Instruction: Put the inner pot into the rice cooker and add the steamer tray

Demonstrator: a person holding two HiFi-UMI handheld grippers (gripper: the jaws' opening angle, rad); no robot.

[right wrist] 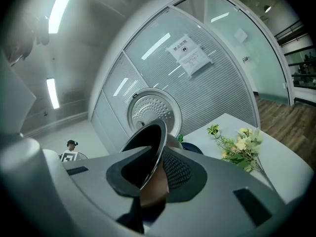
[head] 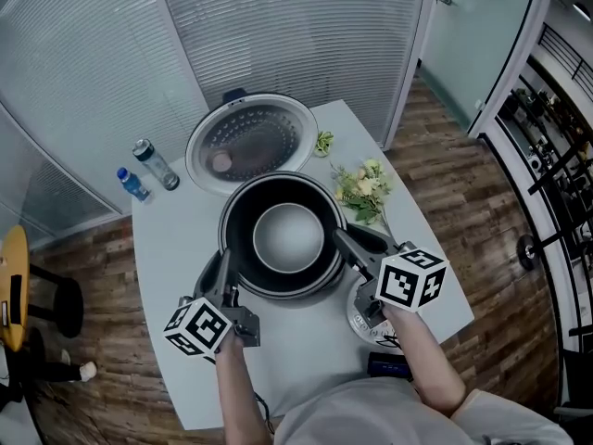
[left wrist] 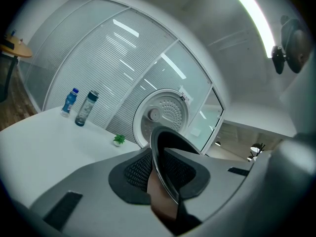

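Note:
I hold the dark inner pot (head: 287, 239), pale grey inside at the bottom, level by its rim with both grippers. My left gripper (head: 225, 269) is shut on the rim's left side and my right gripper (head: 345, 242) on its right side. The thin rim (left wrist: 165, 169) runs between the left gripper's mesh pads, and the rim (right wrist: 152, 157) stands likewise between the right gripper's. The pot hangs right over the rice cooker body, which it hides. The cooker's open lid (head: 250, 144) stands behind it. A round pale patterned piece (head: 361, 321), perhaps the steamer tray, lies under my right hand.
On the white table (head: 171, 248) two bottles (head: 156, 163) (head: 132, 184) stand at the back left. A bunch of flowers (head: 363, 191) lies right of the pot, with a small green sprig (head: 323, 142) by the lid. A dark object (head: 389, 366) sits at the front edge.

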